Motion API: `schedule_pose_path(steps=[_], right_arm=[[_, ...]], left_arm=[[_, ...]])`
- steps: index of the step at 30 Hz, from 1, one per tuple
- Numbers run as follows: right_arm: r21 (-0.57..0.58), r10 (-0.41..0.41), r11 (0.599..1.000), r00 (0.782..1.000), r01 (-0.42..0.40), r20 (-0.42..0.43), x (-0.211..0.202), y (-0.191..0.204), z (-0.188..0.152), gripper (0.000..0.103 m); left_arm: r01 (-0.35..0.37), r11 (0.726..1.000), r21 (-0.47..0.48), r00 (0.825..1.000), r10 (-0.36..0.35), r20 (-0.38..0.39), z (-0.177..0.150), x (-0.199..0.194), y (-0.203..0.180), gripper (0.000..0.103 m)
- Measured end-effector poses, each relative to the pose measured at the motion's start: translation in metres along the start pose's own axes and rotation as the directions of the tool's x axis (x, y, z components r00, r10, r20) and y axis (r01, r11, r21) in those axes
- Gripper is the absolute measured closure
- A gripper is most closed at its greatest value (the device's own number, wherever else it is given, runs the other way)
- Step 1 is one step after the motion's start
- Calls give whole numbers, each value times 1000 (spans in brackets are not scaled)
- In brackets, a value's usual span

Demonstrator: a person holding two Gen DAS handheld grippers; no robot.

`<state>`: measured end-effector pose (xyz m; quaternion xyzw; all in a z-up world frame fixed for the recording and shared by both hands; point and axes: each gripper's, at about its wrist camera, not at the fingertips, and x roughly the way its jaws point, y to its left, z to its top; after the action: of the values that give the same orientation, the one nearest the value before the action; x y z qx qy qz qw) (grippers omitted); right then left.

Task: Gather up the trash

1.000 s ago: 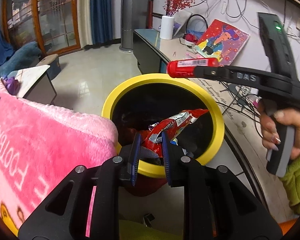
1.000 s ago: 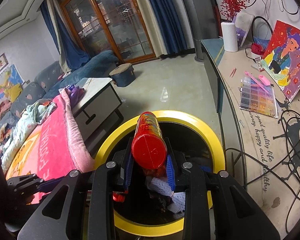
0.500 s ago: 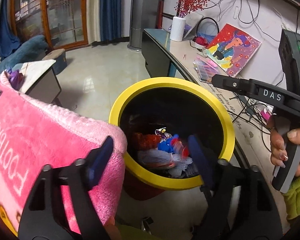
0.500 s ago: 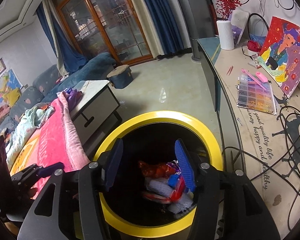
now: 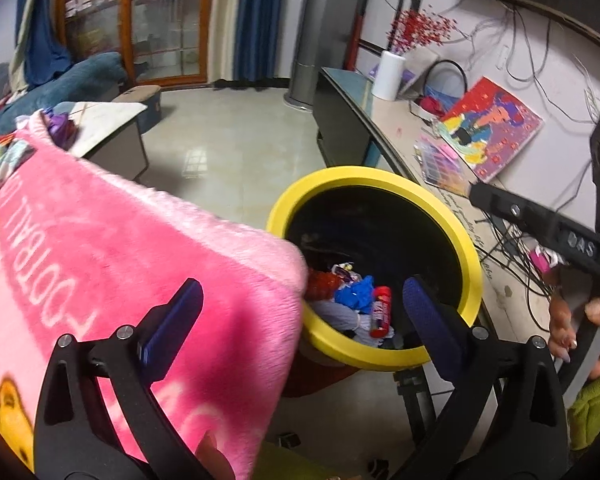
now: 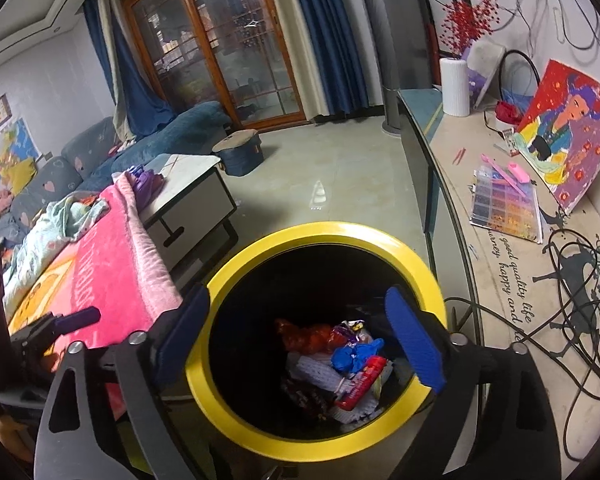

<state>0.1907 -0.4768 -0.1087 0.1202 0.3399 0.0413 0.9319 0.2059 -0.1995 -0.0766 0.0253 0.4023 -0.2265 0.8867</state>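
Note:
A black trash bin with a yellow rim [image 5: 376, 178] [image 6: 324, 232] stands on the floor below both grippers. Inside lie a red tube [image 5: 381, 311] [image 6: 360, 382], a red snack wrapper [image 6: 306, 334], a blue crumpled scrap [image 5: 354, 294] [image 6: 350, 356] and pale cloth. My left gripper [image 5: 300, 326] hangs over the bin's near left edge, jaws opening wide, nothing between them. My right gripper [image 6: 300, 340] sits above the bin mouth, jaws also opening, nothing between them. The right gripper's black body [image 5: 556, 232] shows at the right of the left wrist view.
A pink blanket [image 5: 100, 272] [image 6: 100, 272] drapes right against the bin's left side. A low TV bench [image 6: 512, 240] with cables, a bead box and a painting runs along the right. A coffee table [image 6: 188, 188] and blue sofa [image 6: 148, 144] stand behind, with tiled floor [image 5: 236, 148] between.
Both grippers opened: the left let go of the red snack wrapper, the right let go of the red tube. Both pieces now lie in the bin. The left gripper shifted left toward the blanket.

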Motion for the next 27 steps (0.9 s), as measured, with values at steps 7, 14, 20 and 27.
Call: schedule_pose_path(steps=[7, 14, 20, 27], right_arm=[[-58, 20, 998, 999, -18, 40, -15, 46, -7, 7], [-89, 50, 995, 997, -45, 61, -24, 95, -15, 7], [-99, 63, 994, 994, -53, 90, -32, 129, -26, 7], [-208, 62, 978, 973, -16, 221, -55, 169, -49, 7]], left_arm=[[-72, 994, -85, 996, 76, 48, -5, -32, 34, 11], [-152, 974, -170, 979, 172, 110, -18, -73, 71, 11], [-201, 955, -220, 959, 238, 156, -34, -107, 91, 11], [-214, 951, -223, 941, 262, 213, -54, -140, 96, 11]])
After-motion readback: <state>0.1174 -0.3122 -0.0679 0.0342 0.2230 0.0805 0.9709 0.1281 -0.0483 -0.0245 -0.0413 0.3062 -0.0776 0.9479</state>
